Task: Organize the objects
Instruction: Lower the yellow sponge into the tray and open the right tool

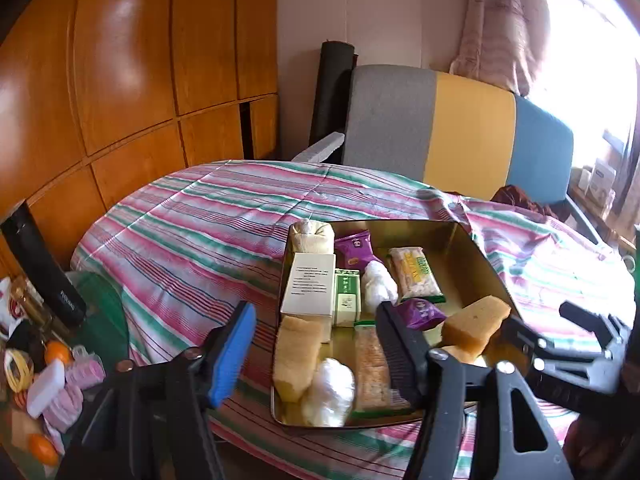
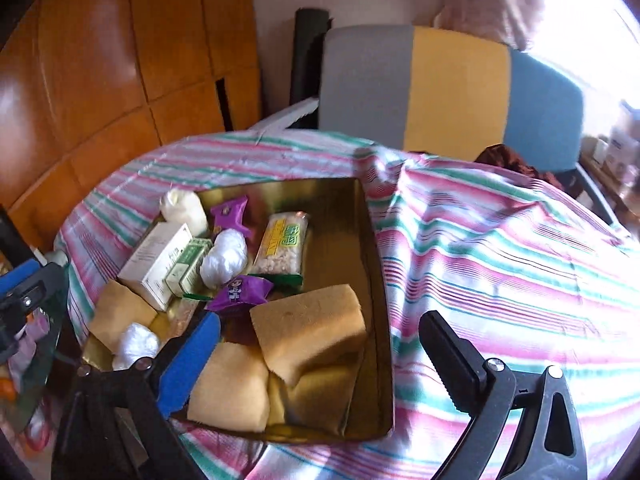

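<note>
side table (image 1: pixel 100 320): far left, below the cloth edge; oranges (image 1: pixel 58 352), pink packs (image 1: pixel 80 380), black bottle (image 1: pixel 44 268) on it
cloth (image 1: pixel 200 220): pink/green/white stripes over the table, rumpled on the right
left gripper (image 1: pixel 316 360): jaws apart, nothing between the pads; blue pad (image 1: pixel 234 356) over the cloth left of the tin, black finger (image 1: pixel 396 344) over the tin's middle
tin (image 1: pixel 472 248): gold, open, sits on the cloth; all sorted items are inside it
tin left column: cream roll (image 1: pixel 312 236) at the back, white box (image 1: pixel 310 288), sponge (image 1: pixel 296 356) at the front
tin middle: green box (image 1: pixel 347 296) touching the white box, purple packet (image 1: pixel 356 250), white wads (image 1: pixel 378 284) and (image 1: pixel 330 392), snack bar (image 1: pixel 372 368)
tin right: cereal bar (image 1: pixel 416 276), second purple packet (image 1: pixel 424 314), sponges (image 2: pixel 308 332) stacked in the front right corner, top one tilted
right gripper (image 2: pixel 320 364): jaws spread wide, empty; blue pad (image 2: pixel 188 364) over the tin's front, touching nothing I can confirm, black finger (image 2: pixel 452 360) over the cloth right of the tin
chair (image 1: pixel 472 128): grey/yellow/blue back behind the table
window (image 1: pixel 592 60): blown out, far right
</note>
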Demonstrator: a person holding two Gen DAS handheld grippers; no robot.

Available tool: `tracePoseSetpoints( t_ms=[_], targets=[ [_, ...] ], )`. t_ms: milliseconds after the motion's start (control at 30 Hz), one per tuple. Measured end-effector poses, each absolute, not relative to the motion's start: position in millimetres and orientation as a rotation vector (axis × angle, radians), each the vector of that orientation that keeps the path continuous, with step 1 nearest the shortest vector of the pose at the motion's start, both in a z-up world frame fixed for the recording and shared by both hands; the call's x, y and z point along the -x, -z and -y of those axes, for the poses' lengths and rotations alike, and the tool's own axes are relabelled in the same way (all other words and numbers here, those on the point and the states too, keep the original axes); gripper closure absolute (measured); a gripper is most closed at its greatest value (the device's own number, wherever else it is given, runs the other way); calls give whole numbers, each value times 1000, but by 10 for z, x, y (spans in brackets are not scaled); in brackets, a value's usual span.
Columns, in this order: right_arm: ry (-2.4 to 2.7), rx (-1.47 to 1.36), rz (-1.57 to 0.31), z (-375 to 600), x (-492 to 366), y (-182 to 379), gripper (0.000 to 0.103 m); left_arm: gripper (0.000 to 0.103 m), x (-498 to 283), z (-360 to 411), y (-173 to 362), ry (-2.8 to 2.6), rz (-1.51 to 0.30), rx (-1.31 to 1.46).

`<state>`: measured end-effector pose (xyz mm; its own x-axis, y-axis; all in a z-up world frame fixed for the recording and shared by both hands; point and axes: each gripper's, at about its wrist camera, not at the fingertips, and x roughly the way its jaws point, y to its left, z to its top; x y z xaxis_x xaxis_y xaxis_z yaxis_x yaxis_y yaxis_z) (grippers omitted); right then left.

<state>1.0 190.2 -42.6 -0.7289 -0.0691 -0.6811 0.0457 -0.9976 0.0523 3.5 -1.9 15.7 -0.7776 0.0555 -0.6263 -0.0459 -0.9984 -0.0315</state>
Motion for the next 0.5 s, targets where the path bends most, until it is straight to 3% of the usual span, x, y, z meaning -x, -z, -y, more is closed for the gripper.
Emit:
tracePoseSetpoints(
  t_ms=[133, 267, 500],
  targets=[
    [2884, -1098, 73, -1917, -182, 375, 1, 38, -85, 27, -186, -2875, 137, 993],
    [2889, -1089, 95, -1964, -289, 356, 1, 38, -138, -64, -212, -2963, 33, 904],
    [2876, -1117, 116, -1985, -305, 413, 1, 40, -111, -71, -175, -2968, 29, 909]
  ],
)
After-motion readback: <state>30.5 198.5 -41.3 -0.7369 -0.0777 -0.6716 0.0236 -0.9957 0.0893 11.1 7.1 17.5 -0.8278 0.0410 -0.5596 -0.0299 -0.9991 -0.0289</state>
